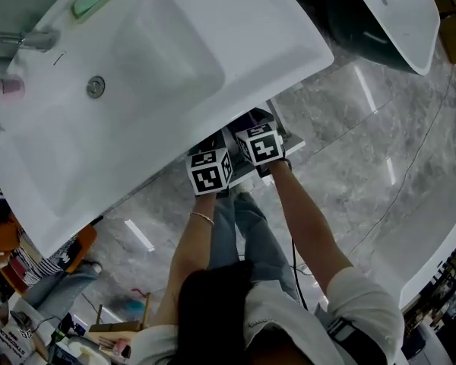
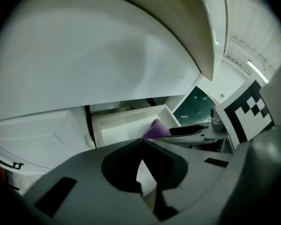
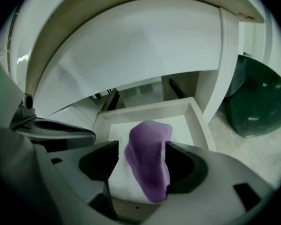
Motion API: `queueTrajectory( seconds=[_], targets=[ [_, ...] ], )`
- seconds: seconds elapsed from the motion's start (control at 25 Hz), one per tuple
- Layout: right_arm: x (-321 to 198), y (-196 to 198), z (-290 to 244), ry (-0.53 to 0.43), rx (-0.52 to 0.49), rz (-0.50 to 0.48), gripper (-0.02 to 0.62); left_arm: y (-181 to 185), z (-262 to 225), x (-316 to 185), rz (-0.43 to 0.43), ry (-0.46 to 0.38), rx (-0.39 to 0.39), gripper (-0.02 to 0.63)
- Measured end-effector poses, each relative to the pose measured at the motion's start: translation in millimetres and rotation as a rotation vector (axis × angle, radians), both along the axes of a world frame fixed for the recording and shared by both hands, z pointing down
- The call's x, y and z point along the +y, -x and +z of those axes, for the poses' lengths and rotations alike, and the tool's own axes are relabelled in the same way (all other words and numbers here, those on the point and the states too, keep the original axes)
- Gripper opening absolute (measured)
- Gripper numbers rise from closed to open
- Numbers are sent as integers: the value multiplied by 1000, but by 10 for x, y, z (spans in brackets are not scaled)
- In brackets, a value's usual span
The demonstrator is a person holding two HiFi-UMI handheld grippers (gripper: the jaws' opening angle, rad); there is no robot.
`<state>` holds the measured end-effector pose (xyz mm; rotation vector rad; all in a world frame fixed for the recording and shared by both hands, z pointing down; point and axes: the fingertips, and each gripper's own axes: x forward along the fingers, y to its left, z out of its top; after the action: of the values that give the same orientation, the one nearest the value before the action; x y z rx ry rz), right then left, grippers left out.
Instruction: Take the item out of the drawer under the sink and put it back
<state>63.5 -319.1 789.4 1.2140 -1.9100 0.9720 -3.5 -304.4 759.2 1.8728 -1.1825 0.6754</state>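
Item: a purple, soft-looking lump [image 3: 149, 161], clamped between the jaws of your right gripper [image 3: 143, 148] over the floor of the open drawer [image 3: 200, 125]. Contact with that floor cannot be told.
Other claw: your left gripper [image 2: 143, 141] has its jaws together on nothing, just beside the right one at its 9 o'clock.
Sink [image 1: 159, 67]: overhangs both grippers at 12 o'clock, with its underside near.
Risk, snag: the item reaches past the jaws toward 6 o'clock, so a limp end could catch the drawer's front rim and pull free.
Risk, knock: if you lift toward 12 o'clock, a marker cube [image 1: 260, 144] may strike the sink's edge.
Risk, crowding: a swing toward 9 o'clock may bump your left gripper and loosen the hold.
Risk, drape: if you release toward 3 o'clock, the item may hang over the drawer wall and block closing.
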Motion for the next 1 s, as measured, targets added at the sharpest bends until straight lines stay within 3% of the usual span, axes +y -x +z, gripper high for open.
queueTrajectory(
  seconds=[0.36,0.44,0.64,1.0],
  targets=[
    [-7,39,386,91,72,-49,295,59,221,-24,-25,27,-1,3],
    [8,-20,422,93,108,-35,155,50,249,-20,-9,30,-8,3],
    [33,-44,370,79,95,10,133,34,176,-51,32,5,-5,3],
    [60,-212,32,23,86,-1,124,-98,1,-22,110,-33,-21,3]
  ],
)
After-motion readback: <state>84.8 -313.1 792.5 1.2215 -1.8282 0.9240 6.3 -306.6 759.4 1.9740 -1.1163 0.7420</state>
